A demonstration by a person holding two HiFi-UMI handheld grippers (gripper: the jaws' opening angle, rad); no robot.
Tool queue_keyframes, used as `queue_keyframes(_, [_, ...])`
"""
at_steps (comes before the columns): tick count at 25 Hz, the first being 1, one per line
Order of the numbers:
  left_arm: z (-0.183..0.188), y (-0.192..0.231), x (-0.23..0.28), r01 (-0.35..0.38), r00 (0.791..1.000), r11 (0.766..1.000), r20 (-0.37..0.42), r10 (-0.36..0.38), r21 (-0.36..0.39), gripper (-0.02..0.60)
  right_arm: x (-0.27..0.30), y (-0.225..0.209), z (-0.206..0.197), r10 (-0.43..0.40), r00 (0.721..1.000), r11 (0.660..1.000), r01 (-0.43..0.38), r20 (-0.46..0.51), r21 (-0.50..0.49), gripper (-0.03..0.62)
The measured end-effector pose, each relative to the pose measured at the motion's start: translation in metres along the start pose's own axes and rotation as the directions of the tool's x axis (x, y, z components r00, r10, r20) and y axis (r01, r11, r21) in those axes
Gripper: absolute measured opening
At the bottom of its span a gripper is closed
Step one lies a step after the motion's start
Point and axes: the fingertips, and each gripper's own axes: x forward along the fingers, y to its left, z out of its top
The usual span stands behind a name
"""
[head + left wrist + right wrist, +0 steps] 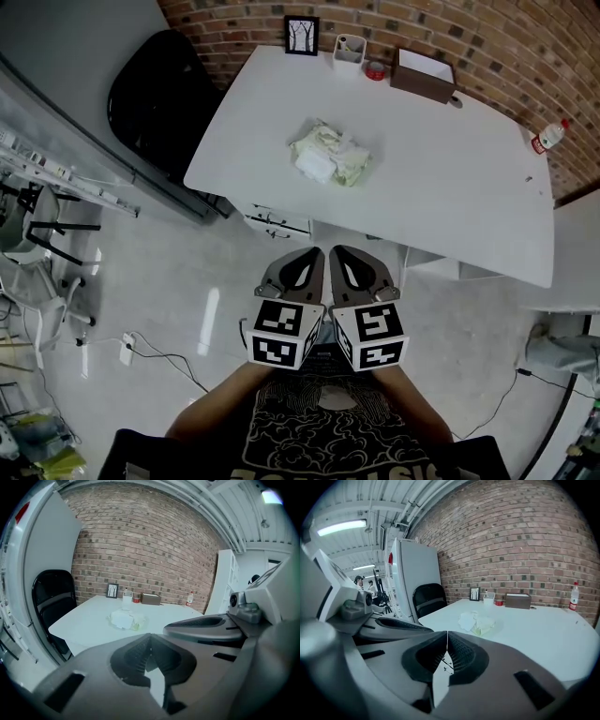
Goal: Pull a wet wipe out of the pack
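Both ribbed jaw pairs (left gripper, right gripper) together, empty; crumpled wipe pack well ahead on white desk; marker cubes only in head view.

A pale green wet wipe pack lies flat mid-table, a white wipe on top.

White table. Pale green and white wet wipe pack. Red-brown brick wall, black chair, brown box. Black-and-white square markers on the left gripper and right gripper.
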Motion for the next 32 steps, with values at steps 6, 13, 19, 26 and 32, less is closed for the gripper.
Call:
queue_keyframes(6, [0.012, 0.003, 0.029, -0.046, 0.999, 0.999, -0.010, 0.046, -0.012, 0.012, 0.018, -0.025, 0.008, 0.048, 0.999, 0.999, -0.048, -0.005, 0.002, 0.018])
queue_keyframes(13, [0.025, -0.003, 0.054, -0.086, 0.996, 0.996, -0.011, 0.085, -0.012, 0.012, 0.026, -0.054, 0.016, 0.078, 0.997, 0.997, -0.078, 0.004, 0.008, 0.018])
queue_keyframes(19, [0.031, -0.013, 0.064, -0.093, 0.996, 0.996, -0.017, 0.093, 0.010, 0.012, 0.024, -0.070, 0.018, 0.084, 0.996, 0.996, -0.085, 0.017, 0.033, 0.018])
queue_keyframes(26, [0.035, -0.017, 0.072, -0.089, 0.996, 0.996, -0.026, 0.090, 0.028, 0.012, 0.025, -0.080, 0.021, 0.080, 0.996, 0.996, -0.082, 0.031, 0.046, 0.018])
queue_keyframes(32, [0.035, -0.007, 0.079, -0.059, 0.998, 0.998, -0.030, 0.060, 0.036, 0.012, 0.035, -0.080, 0.021, 0.049, 0.999, 0.997, -0.050, 0.023, 0.059, 0.018])
